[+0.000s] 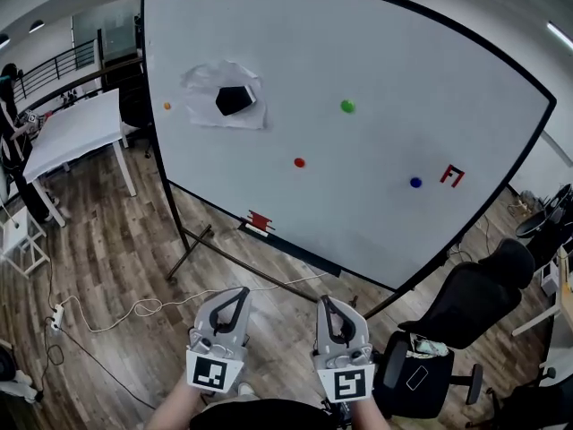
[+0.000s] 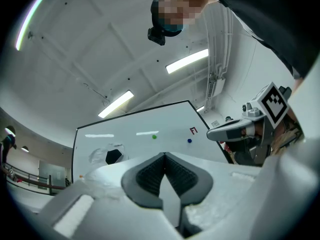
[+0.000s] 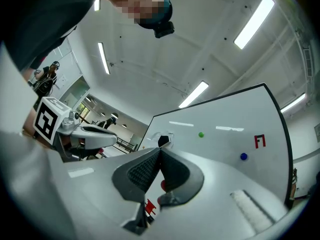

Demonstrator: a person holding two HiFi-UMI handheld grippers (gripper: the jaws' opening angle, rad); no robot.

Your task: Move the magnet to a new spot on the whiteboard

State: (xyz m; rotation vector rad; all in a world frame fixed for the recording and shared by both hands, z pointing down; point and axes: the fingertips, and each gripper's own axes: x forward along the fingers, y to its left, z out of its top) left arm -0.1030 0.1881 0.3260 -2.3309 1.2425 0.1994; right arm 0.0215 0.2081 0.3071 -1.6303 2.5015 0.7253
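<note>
Clenched, empty: left tool [image 1: 239, 294], right tool [image 1: 325, 302]; red magnet [image 1: 299, 162] on whiteboard [image 1: 394, 70], well ahead of both.

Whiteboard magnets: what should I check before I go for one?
1. Is the left tool empty: ok, jaws together on nothing.
2. Is the right tool empty: ok, also shut.
3. Jaws open for a grasp: not ok.
4. Magnets visible on the whiteboard: ok; green magnet, red magnet, blue magnet, orange magnet.
5. Tools at the board: not ok, both appear well short.
6. Which magnet to move: cannot tell.
</note>
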